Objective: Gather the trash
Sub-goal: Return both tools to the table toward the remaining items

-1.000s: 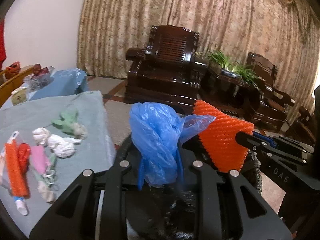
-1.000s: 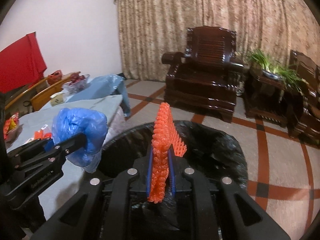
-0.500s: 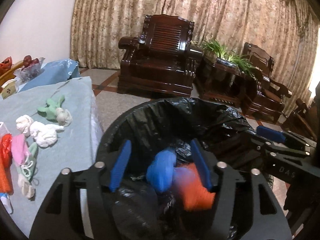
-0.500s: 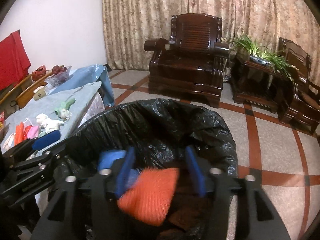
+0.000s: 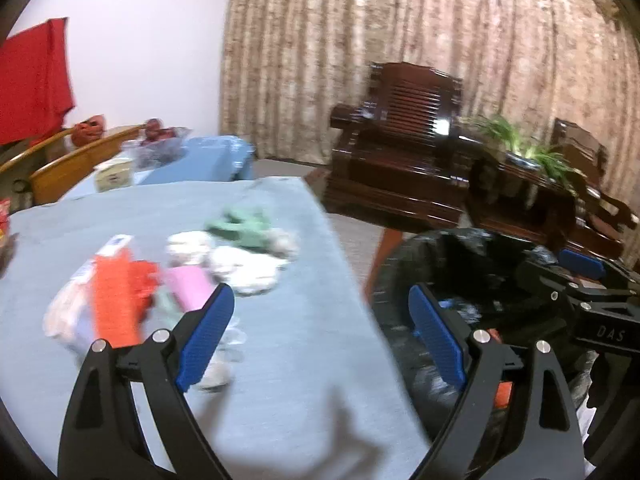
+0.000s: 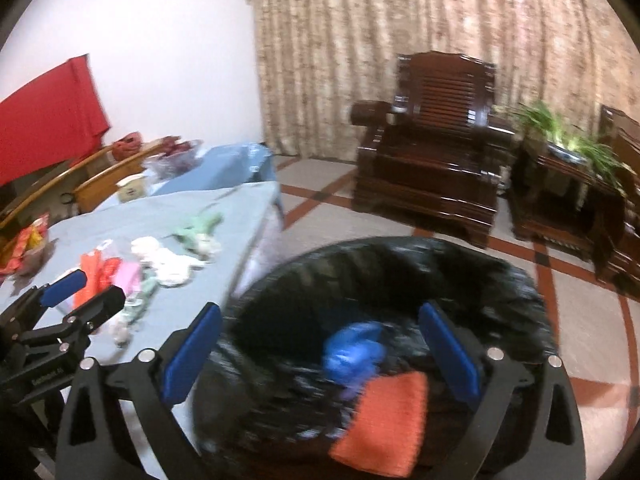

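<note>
right tool (image 6: pixel 318 350): jaws wide and opening, nothing between pads, over the bin mouth
left tool (image 5: pixel 320 332): jaws wide and opening, nothing gripped, straddling table edge just left of the bin
trash bin (image 6: pixel 516 280): black liner, on floor, touching table's right side
blue plastic bag (image 6: pixel 354 350): crumpled, inside bin, near its middle
orange foam net (image 6: pixel 386 426): inside bin, just in front of the blue bag, touching it
table (image 5: pixel 304 360): grey-blue cloth, left of the bin
trash on table: orange wrapper (image 5: pixel 114 296), pink piece (image 5: pixel 188 286), both blurred, left of bin near the left tool's left finger
white crumpled wads (image 5: pixel 240 264): on table, beyond the pink piece
green crumpled piece (image 5: pixel 240 226): on table, beyond the white wads, touching them
second table (image 6: pixel 224 170): blue cover, beyond the grey table, far left of bin
wooden armchair (image 6: pixel 432 168): dark, on tiled floor, well beyond bin
plant (image 6: pixel 568 140): green, on dark side stand right of armchair
curtain (image 6: pixel 400 20): beige patterned, behind armchair
red cloth (image 6: pixel 44 120): on wall, far left of bin
</note>
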The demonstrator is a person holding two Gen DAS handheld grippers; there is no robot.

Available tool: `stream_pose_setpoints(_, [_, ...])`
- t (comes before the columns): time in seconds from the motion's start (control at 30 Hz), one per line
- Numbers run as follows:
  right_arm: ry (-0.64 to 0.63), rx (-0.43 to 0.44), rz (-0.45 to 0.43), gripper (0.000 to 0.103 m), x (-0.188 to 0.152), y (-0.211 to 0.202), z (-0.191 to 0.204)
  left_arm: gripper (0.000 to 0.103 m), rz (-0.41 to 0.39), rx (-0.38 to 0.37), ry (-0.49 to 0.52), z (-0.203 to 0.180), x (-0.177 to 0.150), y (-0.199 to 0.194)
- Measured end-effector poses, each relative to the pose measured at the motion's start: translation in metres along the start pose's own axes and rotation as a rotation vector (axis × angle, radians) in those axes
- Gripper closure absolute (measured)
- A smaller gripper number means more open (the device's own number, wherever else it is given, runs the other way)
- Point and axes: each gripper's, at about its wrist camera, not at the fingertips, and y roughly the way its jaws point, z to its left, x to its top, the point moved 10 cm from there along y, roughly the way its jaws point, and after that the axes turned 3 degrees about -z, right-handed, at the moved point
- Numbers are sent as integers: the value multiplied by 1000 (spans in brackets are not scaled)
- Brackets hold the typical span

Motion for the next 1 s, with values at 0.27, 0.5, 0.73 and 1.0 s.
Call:
stream_pose_setpoints(0.27, [-78,145,-9,6,6,26,96,16,-22,195,-42,99,-3,-29])
stream_pose_setpoints(0.5, [-117,226,13,6,-3,54,157,20,11,342,-90,176,-25,-39])
stream_pose_setpoints(0.73, [-164,247,45,6,-16,81,192,29,73,377,-140,211,-52,-23])
stream_pose_setpoints(1.0, [-180,260,64,12,-17,101,211,52,108,346,-171,221,-62,2])
